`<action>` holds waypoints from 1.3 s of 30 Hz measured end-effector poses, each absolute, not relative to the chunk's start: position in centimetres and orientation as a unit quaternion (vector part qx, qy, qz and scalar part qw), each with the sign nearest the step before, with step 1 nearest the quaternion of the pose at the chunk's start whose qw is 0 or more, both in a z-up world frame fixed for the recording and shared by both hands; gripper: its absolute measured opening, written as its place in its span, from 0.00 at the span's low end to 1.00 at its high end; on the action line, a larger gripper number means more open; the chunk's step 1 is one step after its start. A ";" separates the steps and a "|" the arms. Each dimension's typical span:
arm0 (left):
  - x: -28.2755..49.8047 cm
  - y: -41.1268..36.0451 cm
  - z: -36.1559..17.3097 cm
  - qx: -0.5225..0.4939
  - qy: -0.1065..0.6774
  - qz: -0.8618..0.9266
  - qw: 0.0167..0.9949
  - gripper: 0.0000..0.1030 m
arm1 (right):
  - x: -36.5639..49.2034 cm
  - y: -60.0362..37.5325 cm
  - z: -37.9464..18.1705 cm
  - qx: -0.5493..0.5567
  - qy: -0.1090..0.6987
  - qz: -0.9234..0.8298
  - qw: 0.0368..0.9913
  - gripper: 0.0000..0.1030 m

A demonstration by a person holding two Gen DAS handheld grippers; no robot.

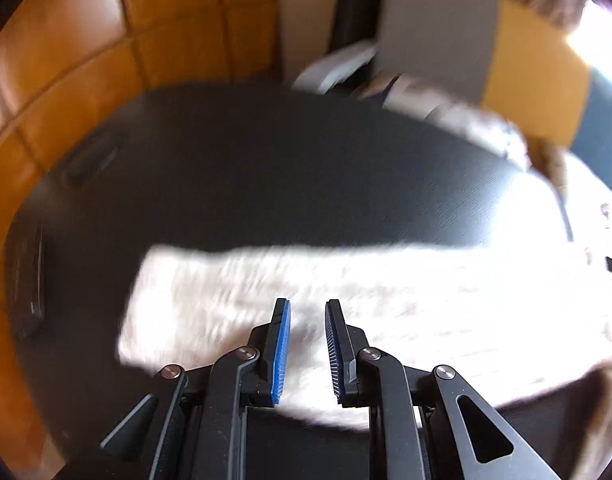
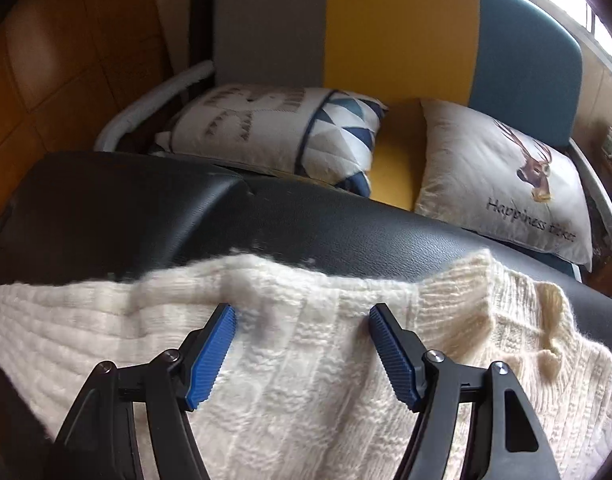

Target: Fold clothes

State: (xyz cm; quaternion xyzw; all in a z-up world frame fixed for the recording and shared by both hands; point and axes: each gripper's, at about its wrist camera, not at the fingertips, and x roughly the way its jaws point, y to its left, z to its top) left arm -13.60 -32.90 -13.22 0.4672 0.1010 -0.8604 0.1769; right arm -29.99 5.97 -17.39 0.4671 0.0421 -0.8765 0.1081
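A cream cable-knit sweater (image 2: 306, 380) lies spread on a black leather surface (image 2: 126, 220). In the right wrist view my right gripper (image 2: 302, 318) stands wide open just over the knit, near its far edge, with nothing between the blue pads (image 2: 212, 354). The ribbed collar or cuff (image 2: 458, 288) rises to its right. In the blurred left wrist view the same sweater (image 1: 346, 300) shows as a bright white band across the black surface (image 1: 266, 168). My left gripper (image 1: 307, 308) hovers over it, its fingers a narrow gap apart and holding nothing.
Behind the black surface stands a sofa with a grey, yellow and teal back (image 2: 398, 32). Two cushions lie on it, one with blue triangles (image 2: 282, 132), one with a deer print (image 2: 506, 176). Orange floor tiles (image 1: 66, 60) lie to the left.
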 end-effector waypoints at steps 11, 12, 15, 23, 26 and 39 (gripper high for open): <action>-15.0 -31.7 -12.6 0.473 0.123 -0.850 0.199 0.21 | -28.1 8.6 -16.0 0.447 -0.008 -0.887 0.117 0.74; -14.9 -31.6 -11.9 0.468 0.134 -0.851 0.199 0.21 | -26.9 9.8 -15.5 0.440 -0.026 -0.889 0.122 0.74; -13.5 -30.4 -9.6 0.430 0.156 -0.872 0.175 0.21 | -22.6 14.2 -14.5 0.427 -0.088 -0.891 0.129 0.74; -11.1 -14.5 -7.3 0.428 0.133 -0.893 -0.027 0.30 | -6.4 31.8 -12.3 0.407 -0.190 -0.892 0.042 0.74; -10.7 -6.5 -7.6 0.443 0.116 -0.882 -0.109 0.39 | 0.6 40.7 -11.1 0.377 -0.263 -0.888 -0.015 0.79; -8.2 12.4 -12.0 0.518 -0.030 -0.830 -0.206 0.44 | 19.4 65.4 -14.0 0.206 -0.514 -0.806 -0.210 0.64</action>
